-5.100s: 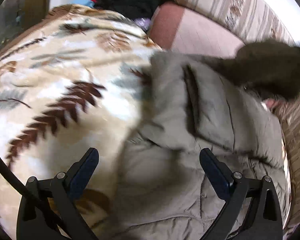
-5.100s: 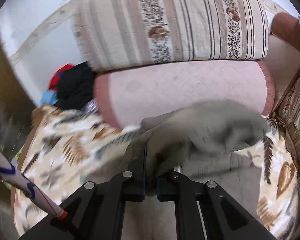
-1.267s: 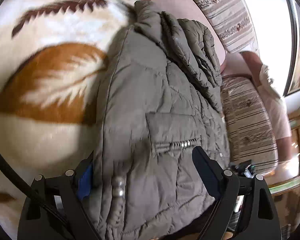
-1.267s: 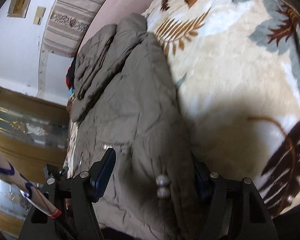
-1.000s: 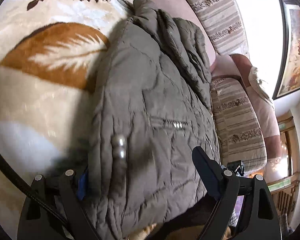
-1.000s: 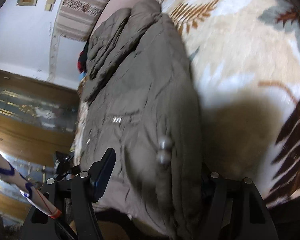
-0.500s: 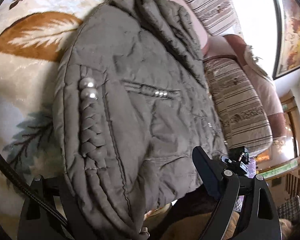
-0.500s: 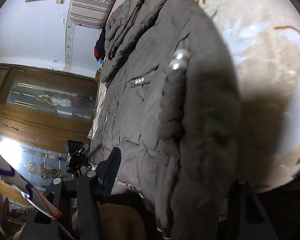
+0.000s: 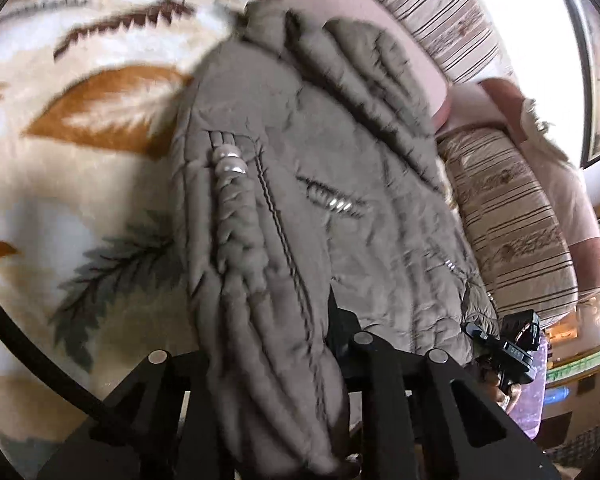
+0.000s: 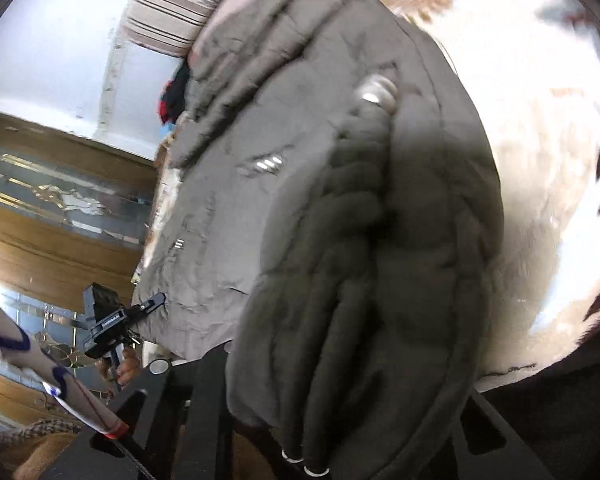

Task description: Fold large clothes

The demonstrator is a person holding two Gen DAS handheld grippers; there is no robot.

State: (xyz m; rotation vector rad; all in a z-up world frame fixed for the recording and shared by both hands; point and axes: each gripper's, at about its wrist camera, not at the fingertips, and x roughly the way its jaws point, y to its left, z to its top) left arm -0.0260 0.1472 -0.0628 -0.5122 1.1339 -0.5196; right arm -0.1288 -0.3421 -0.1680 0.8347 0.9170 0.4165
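— Leaf-patterned blanket covers the sofa seat, cream with brown and grey-green fronds. Striped cushions run along the back and side. What lies on it?

— One large grey-brown padded jacket, spread flat across the blanket with its far end against the pink bolster under the striped backrest.

— Where is its near edge?

— Bunched into thick folds and raised toward both cameras. A gathered cuff with two pale snaps sits on top of the folds, and a short row of metal snaps marks a pocket further in.

— And the left gripper?

— Its jaws are closing, and the bunched hem fills the space between them; the fabric hides the left finger, while the right finger's dark edge presses into the cloth.

— The right gripper?

— Same story from the other side: jaws closing, with a thick roll of the jacket's edge packed between them and spilling over the fingers. In the right wrist view the left gripper's body shows beyond the hem, with a hand under it.

— Anything else?

— A heap of dark and red clothes at the far sofa corner, and wooden doors with patterned glass behind.
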